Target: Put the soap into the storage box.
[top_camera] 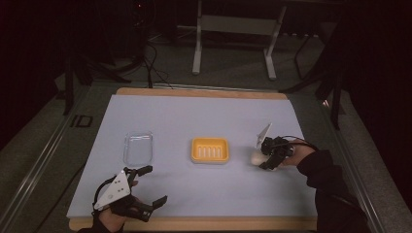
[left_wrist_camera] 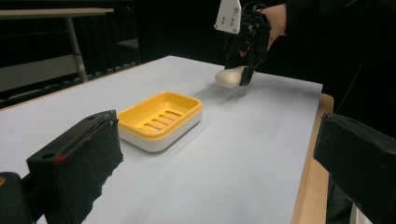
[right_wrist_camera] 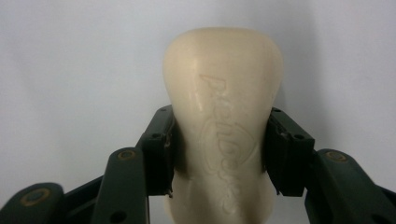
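Note:
A cream bar of soap (right_wrist_camera: 223, 116) fills the right gripper view, pinched between the two black jaws of my right gripper (right_wrist_camera: 219, 149). From above, the soap (top_camera: 256, 158) sits at the right of the pale sheet, with the right gripper (top_camera: 268, 161) shut on it. In the left gripper view the soap (left_wrist_camera: 229, 77) hangs just above the sheet. A yellow soap dish (top_camera: 209, 149) with a slotted floor lies at the centre of the sheet, also near in the left gripper view as the soap dish (left_wrist_camera: 159, 119). My left gripper (top_camera: 149, 185) is open near the front left, empty.
A clear plastic lid or tray (top_camera: 138, 148) lies left of the dish. The pale sheet covers a wooden table (top_camera: 194, 224) whose front edge shows. Metal frame legs (top_camera: 197, 48) stand on the floor beyond the table.

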### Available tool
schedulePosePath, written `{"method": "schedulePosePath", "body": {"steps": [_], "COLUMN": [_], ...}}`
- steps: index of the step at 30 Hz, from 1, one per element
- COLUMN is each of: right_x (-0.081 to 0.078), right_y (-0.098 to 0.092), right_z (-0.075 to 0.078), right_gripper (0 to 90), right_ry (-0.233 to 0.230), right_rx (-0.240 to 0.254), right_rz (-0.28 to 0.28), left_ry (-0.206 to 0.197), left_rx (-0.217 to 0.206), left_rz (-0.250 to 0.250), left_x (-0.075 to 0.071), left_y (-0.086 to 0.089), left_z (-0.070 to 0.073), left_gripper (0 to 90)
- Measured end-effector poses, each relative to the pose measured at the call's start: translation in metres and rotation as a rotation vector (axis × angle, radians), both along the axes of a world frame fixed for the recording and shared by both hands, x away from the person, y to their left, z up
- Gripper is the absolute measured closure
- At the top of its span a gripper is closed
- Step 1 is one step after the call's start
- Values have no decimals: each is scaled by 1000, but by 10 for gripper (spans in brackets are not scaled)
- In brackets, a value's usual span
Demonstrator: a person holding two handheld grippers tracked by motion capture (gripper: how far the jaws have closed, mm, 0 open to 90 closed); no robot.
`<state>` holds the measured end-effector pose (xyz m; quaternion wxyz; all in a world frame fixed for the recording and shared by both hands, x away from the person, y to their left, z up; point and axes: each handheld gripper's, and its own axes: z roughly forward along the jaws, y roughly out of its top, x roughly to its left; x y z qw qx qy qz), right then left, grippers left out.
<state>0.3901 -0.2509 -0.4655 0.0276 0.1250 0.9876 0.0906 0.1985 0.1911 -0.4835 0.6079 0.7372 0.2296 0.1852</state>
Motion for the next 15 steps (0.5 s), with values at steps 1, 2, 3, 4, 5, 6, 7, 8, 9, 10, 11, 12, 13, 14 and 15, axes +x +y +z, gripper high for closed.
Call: {"method": "schedulePosePath", "body": {"steps": [1, 2, 3, 4, 5, 6, 7, 8, 9, 10, 11, 12, 13, 14, 15], "right_x": [-1, -2, -4, -4, -5, -6, -6, -6, -7, -7, -7, -8, -8, -9, -9], "right_y": [1, 2, 4, 5, 6, 7, 8, 8, 10, 11, 12, 13, 14, 15, 16], "right_z": [0, -1, -1, -1, -2, -2, -2, -3, -4, -5, -5, -5, -5, -6, -5], "right_gripper": [499, 500, 499, 499, 499, 499, 499, 499, 500, 499, 499, 499, 499, 499, 499], "right_ry": [-1, 3, 9, 7, 15, 18, 20, 30, 29, 32, 37, 33, 38, 38, 36], "right_rx": [-1, -1, -3, -3, -4, -3, -1, -3, -9, -12, -13, -9, -7, -3, -2], "right_rz": [17, 33, 50, 59, 67, 78, 82, 89, 100, 103, 107, 112, 115, 121, 123], "left_ry": [0, 0, 0, 0, -2, -2, -1, 1, 0, 1, 1, 0, 0, 0, 0], "left_rx": [0, -1, -1, -1, -1, -3, -5, -8, -7, -6, -5, -5, -5, -4, -3], "left_rz": [-1, -1, -2, -1, -4, -4, -4, -4, -3, -3, -3, -2, -3, -3, -3], "left_x": [0, 0, 0, 0, 0, 0, 0, 0, 0, 0, 0, 0, 0, 0, 0], "left_y": [0, 0, 0, 0, 0, 0, 0, 0, 0, 0, 0, 0, 0, 0, 0], "left_z": [0, 0, 0, 0, 0, 0, 0, 0, 0, 0, 0, 0, 0, 0, 0], "left_gripper": [11, 11, 12, 11, 11, 11, 11, 11, 11, 12, 11, 11, 11, 12, 11]}}
